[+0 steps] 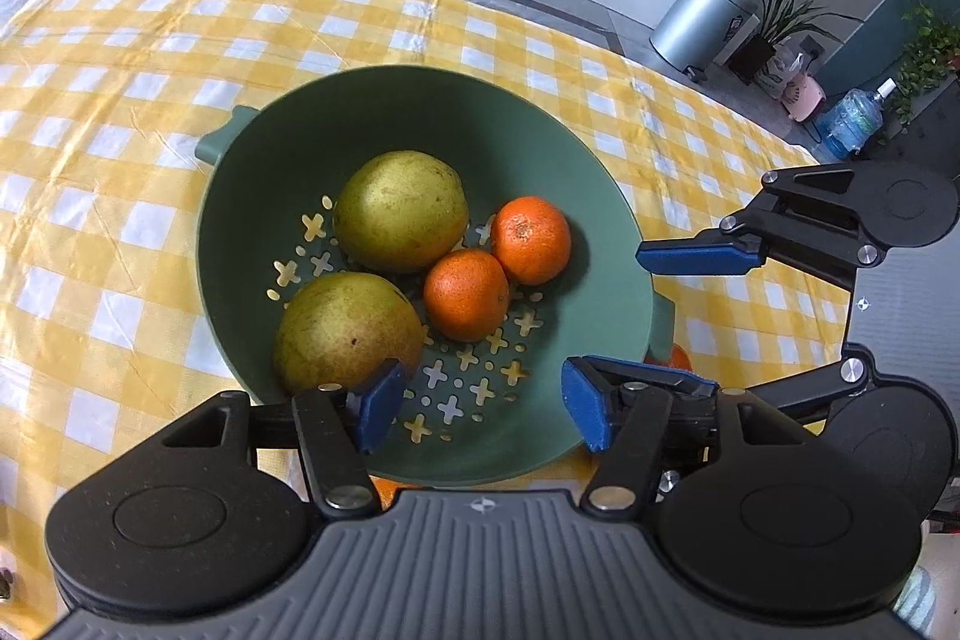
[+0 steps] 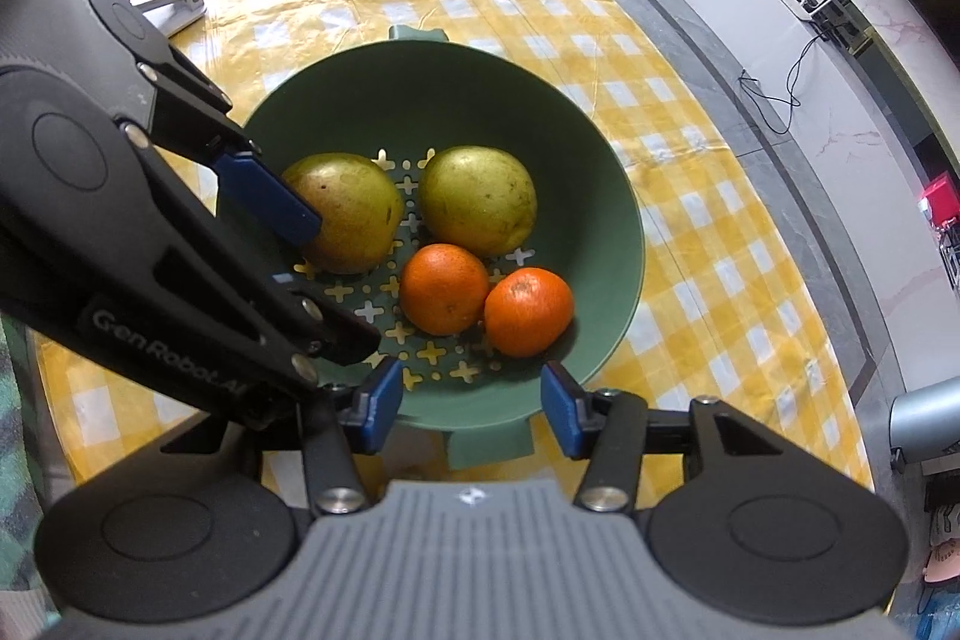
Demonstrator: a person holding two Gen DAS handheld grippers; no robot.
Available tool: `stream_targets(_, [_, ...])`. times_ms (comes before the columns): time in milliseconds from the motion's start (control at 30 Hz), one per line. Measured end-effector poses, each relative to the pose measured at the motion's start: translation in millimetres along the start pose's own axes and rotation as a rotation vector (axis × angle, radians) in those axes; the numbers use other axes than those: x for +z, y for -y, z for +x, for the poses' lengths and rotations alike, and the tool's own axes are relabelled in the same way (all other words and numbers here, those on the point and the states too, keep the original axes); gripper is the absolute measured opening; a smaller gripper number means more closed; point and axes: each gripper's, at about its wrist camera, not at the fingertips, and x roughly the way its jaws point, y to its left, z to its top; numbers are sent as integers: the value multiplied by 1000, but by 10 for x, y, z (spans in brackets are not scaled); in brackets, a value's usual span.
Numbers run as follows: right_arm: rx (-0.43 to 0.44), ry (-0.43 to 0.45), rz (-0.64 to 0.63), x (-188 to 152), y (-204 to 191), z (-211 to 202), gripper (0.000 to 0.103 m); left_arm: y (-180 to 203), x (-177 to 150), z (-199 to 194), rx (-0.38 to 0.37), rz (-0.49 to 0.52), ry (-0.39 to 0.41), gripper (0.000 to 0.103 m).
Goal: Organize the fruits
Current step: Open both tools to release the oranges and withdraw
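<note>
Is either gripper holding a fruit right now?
No: the left gripper and right gripper both stand open and empty above the bowl.

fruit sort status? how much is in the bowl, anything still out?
Done: two pears and two oranges lie in the green bowl. In hand: nothing; left tool and right tool are open above it. Left: another orange seems to peek out beyond the rim.
</note>
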Motion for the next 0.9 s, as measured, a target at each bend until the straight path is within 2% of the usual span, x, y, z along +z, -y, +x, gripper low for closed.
stream_targets(233, [-34,24,66,-54,30,-109,56,104,-60,-152,74,47,79,75])
stream_targets(367, [-54,48,122,-132,43,-195,67,167,-100,-273,105,76,128,74])
stream_targets(467, [-87,55,173,-210,43,-254,67,218,-142,-389,108,92,157,74])
stream_targets(667, [-106,124,331,-454,15,-462,67,357,-264,-634,59,121,219,74])
stream_targets(900, [-114,227,563,-906,-67,-703,72,406,-450,-816,-17,129,237,74])
